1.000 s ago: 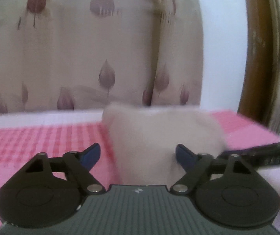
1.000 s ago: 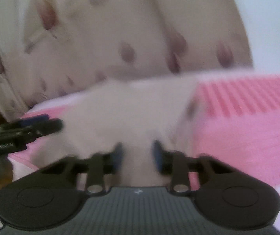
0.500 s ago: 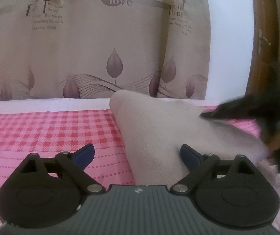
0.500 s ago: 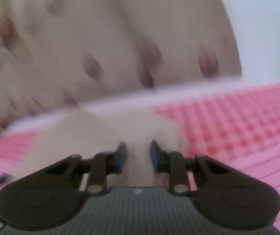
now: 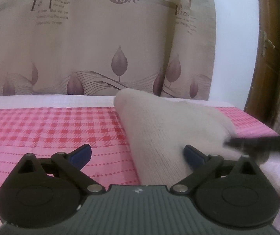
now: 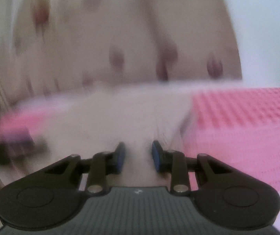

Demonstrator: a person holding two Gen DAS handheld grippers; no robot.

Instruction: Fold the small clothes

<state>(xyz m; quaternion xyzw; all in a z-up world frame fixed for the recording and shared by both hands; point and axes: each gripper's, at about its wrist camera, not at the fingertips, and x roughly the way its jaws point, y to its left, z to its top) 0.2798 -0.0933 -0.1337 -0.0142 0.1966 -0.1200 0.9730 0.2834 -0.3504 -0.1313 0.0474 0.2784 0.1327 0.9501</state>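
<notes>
on the pink checked bed: one knit garment, two grippers

on the pink checked cover lies one cream knit garment, bunched into a peak toward the far edge, running down to the near edge between the left gripper fingers. jaws there spread wide and just been opening; two blue pads, left one over bare cover, right one against the knit's near flank, no squeeze visible. at the right edge, a dark blurred shape, hard to tell apart.

from the right wrist view, all smeared by motion. right gripper jaws narrow, two blue pads with a strip of the cream garment between them, opened slightly just now; pressing on the cloth or clear of it, cannot tell.

behind the bed, one beige curtain printed with leaves and "love". one brown door frame at right.
</notes>
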